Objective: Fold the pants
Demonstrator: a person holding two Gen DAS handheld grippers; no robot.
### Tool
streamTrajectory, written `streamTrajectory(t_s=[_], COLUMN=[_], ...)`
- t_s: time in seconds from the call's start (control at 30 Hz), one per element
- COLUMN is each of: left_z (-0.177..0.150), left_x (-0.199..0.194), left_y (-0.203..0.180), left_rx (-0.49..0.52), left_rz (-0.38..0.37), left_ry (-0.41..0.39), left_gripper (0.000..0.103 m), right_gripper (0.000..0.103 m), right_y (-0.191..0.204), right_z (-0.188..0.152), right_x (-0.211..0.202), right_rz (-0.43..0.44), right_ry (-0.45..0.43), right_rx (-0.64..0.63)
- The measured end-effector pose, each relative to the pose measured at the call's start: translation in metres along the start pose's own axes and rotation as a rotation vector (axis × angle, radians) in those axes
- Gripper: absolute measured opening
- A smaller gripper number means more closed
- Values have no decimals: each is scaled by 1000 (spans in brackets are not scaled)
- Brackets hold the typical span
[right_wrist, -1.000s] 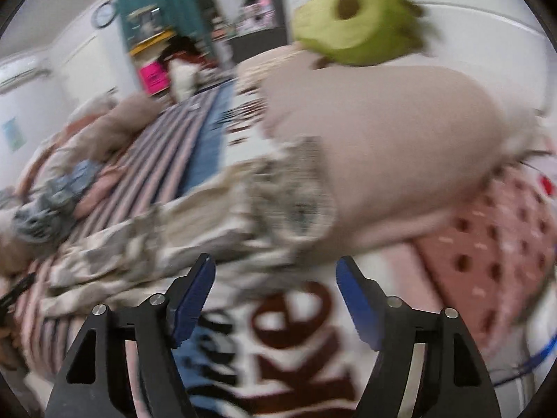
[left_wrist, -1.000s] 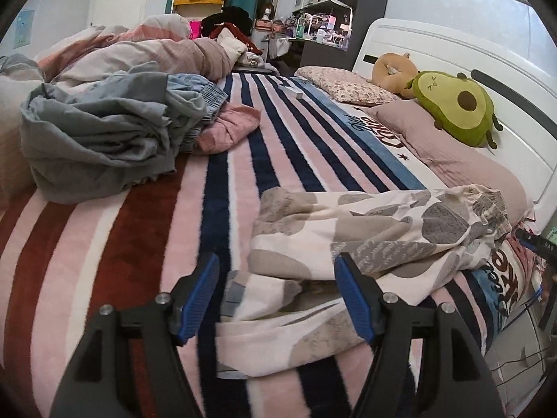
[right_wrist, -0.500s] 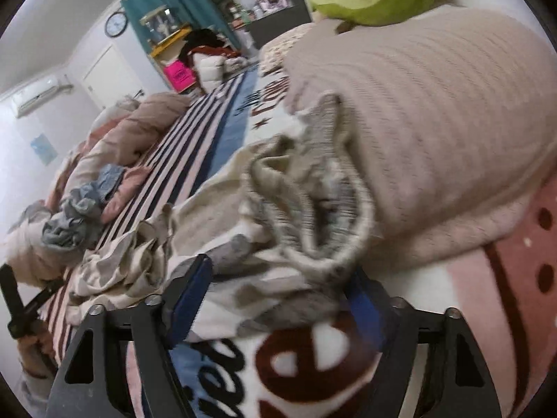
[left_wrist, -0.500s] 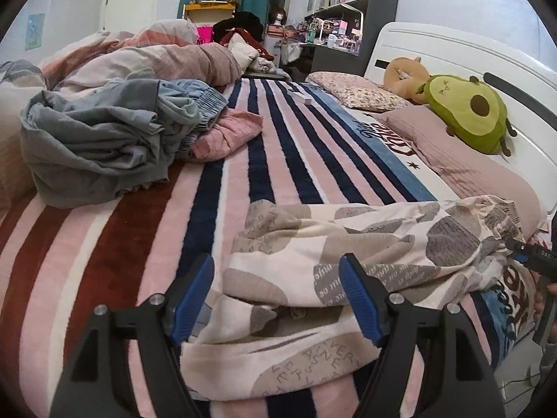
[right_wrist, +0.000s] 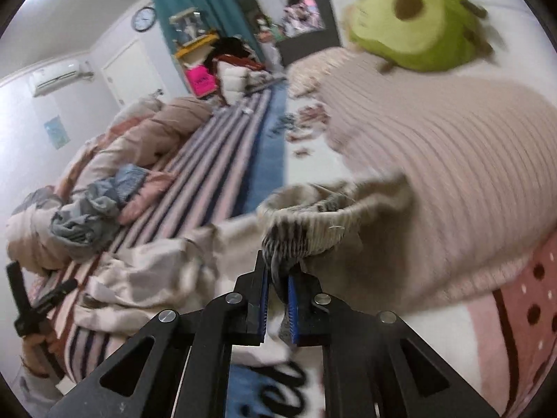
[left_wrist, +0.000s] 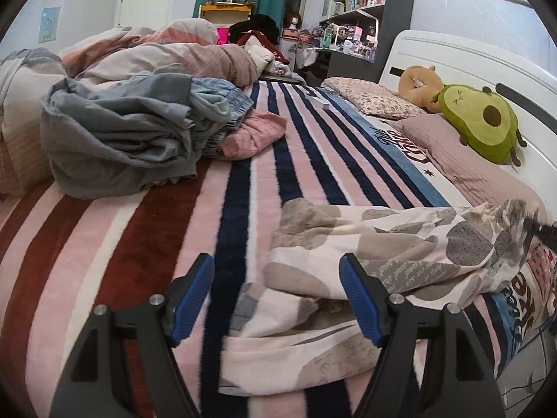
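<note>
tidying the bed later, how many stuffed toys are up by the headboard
2. A green avocado plush lies on the pink pillow against the headboard; a tan plush sits just beyond it, touching. Others could be hidden behind bedding.

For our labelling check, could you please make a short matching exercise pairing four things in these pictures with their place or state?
Things:
1. right claw
2. left claw
3. avocado plush
4. grey clothes heap

States:
A. open above the patterned pants
B. against the white headboard
C. shut on the pants' waistband
D. crumpled on the striped blanket

Pairs: 1-C, 2-A, 3-B, 4-D
</note>
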State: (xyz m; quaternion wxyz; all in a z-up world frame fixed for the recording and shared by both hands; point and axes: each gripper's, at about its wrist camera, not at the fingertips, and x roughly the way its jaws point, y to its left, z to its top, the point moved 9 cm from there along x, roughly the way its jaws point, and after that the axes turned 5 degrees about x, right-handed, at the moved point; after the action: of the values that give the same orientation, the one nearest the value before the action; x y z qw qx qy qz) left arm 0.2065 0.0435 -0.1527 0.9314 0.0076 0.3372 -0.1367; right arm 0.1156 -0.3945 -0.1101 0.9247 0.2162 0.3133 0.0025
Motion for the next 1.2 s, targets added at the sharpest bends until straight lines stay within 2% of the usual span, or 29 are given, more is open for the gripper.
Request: streamTrajectory(t_s=[0.13,0.2,0.33,0.5,0.6,0.63,0.73,0.8,0.83,0.93,1.07,1.13,1.2], left_z=[-2,-3,-6,-11,-15,-17,-19,-18,-18,-14,-5,-1,2], left_x=[-7,-12,-20,-25,-24,-23,-21,-17,-16,-10,-3,3,14], left_y=[13,20,32,47,52,52,48,39,34,12,-24,-43,-59], left_rx=[-15,-17,-19,-35,-50,-49,-31,-24,-25,-18,-6,-7,5], left_rz=[7,10,13,11,-4,-10,-24,-62,-81,-144,-232,-281,-298], left_ry=[-9,-16,-25,-30,-20,-15,-8,1,5,17,26,42,62], left_gripper=[71,71,71,71,71,71,71,71,71,71,71,70,70], right_gripper=[3,3,3,3,3,3,6,6,9,24,27,29,29], right_y=[61,103,184,274,307,314,316,311,308,288,255,232,216], right_z=[18,23,11,-39,-89,-112,-143,-147,-144,-119,-82,-72,-66], right_x=[6,14,32,68,97,108,121,120,116,95,73,66,61], right_rz=[65,117,222,361,415,423,429,439,440,428,335,319,314], right_ry=[-23,-23,9,126,269,341,459,473,468,392,264,243,239], right_rx=[-88,-149,-275,-420,-501,-529,-544,-537,-528,-478,-457,-411,-377])
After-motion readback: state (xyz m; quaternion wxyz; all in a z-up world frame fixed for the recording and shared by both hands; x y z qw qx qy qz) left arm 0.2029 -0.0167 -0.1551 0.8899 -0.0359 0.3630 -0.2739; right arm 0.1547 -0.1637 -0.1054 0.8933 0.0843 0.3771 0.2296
